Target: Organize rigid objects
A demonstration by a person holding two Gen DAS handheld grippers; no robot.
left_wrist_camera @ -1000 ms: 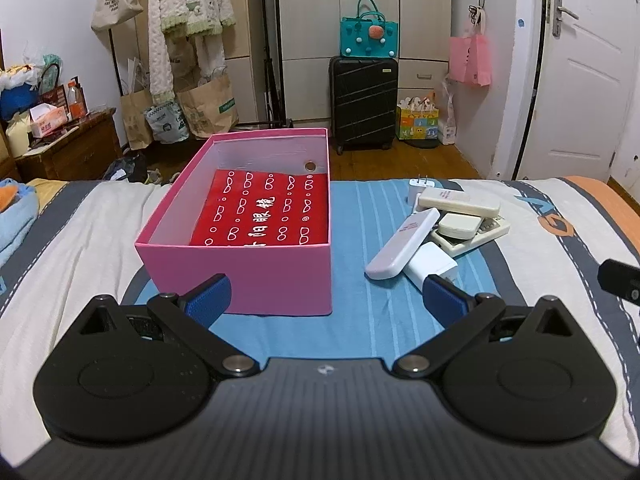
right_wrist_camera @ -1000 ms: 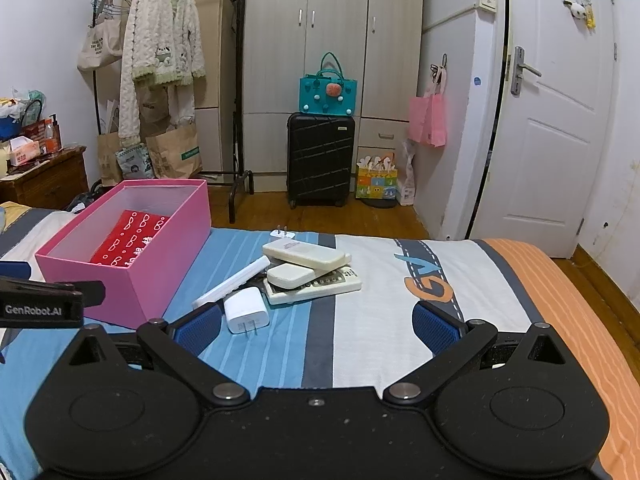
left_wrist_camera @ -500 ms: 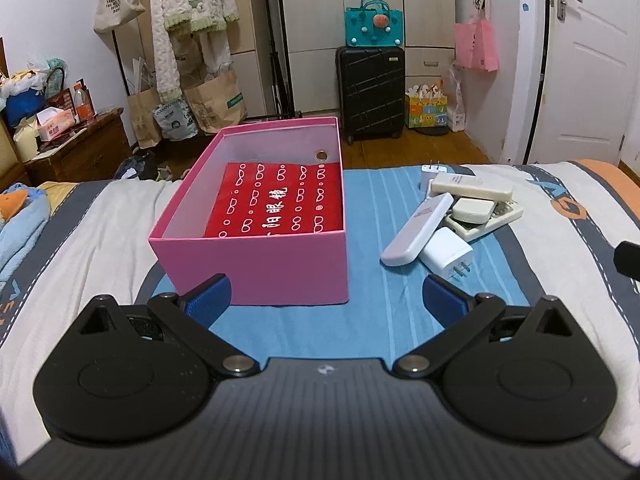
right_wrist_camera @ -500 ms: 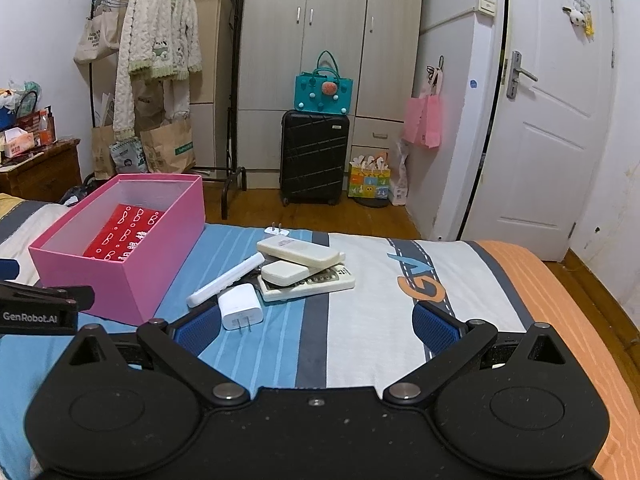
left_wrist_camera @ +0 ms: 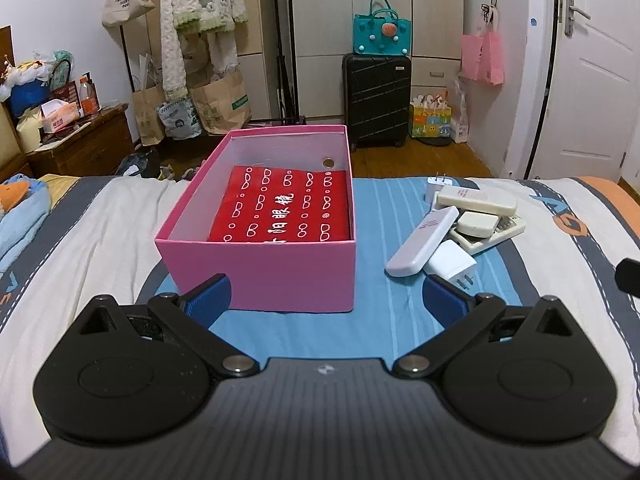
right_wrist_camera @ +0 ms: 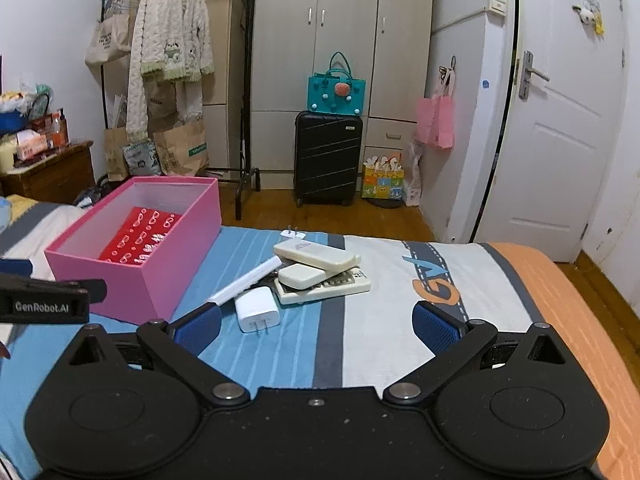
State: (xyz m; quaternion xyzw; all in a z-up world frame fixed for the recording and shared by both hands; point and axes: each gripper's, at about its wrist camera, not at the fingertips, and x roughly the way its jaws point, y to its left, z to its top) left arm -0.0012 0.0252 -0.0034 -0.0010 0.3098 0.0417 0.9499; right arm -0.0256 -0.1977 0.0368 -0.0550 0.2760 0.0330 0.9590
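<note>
Left hand-held gripper [left_wrist_camera: 326, 294] spread wide and empty, pink box [left_wrist_camera: 260, 268] just ahead of it, right hand-held gripper [right_wrist_camera: 316, 322] likewise wide, white charger [right_wrist_camera: 257, 309] and remote pile [right_wrist_camera: 320, 270] just beyond its left finger, all on the bed [right_wrist_camera: 384, 320].

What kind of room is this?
Most likely a bedroom: the pink box sits on a striped bed cover, with a tall wardrobe and a clothes rack behind.

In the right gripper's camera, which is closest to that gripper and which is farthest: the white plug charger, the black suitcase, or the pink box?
From the right gripper:
1. White plug charger, on the bed just ahead of the left finger.
2. Pink box, farther back on the left of the bed.
3. Black suitcase, on the floor past the bed, by the wardrobe.
</note>
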